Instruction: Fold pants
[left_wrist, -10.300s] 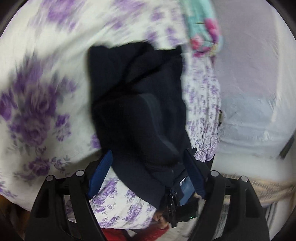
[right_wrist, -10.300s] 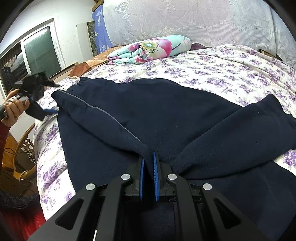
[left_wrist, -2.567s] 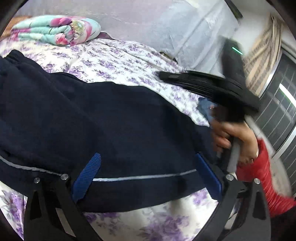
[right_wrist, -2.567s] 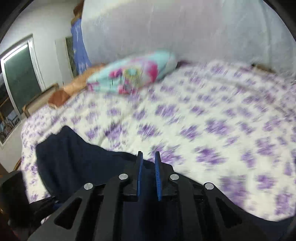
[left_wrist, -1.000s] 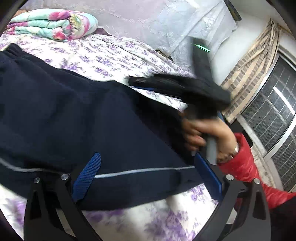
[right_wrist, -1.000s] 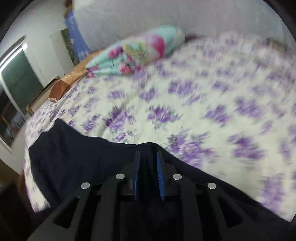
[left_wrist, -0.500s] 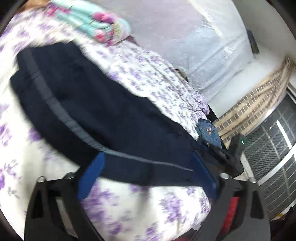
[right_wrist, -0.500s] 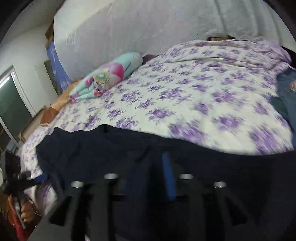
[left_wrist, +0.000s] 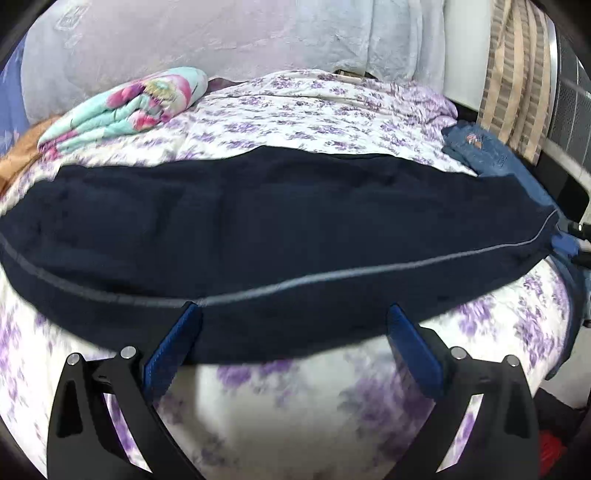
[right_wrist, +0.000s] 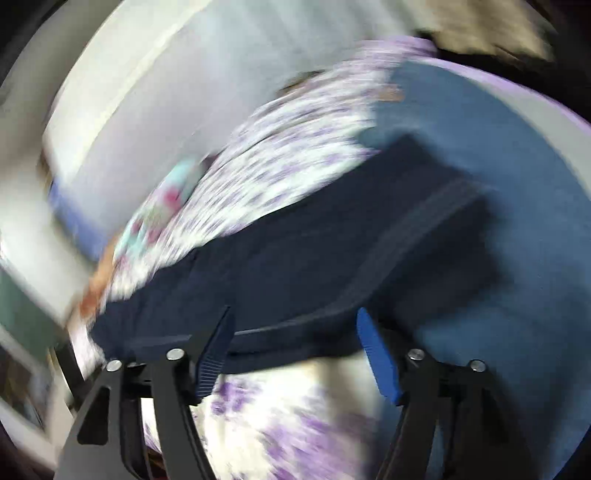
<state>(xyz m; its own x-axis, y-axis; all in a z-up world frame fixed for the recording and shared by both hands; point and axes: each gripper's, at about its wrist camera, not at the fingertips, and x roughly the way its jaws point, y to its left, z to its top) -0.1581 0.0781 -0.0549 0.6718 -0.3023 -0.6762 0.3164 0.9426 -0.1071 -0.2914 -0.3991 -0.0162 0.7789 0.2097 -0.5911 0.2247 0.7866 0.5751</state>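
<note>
Matt navy cloth pants (left_wrist: 258, 221) on printed cotton bedsheet (left_wrist: 332, 99).

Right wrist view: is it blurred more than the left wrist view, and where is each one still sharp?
Right wrist view: heavy motion blur smears the bedsheet and navy pants; only the right claw is sharp. Left wrist view: pants fairly clear, sheet blurred near the left claw.

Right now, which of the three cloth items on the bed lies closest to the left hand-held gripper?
The long navy pants with a grey side stripe, directly ahead of it; the folded floral blanket and blue jeans lie farther back.
</note>
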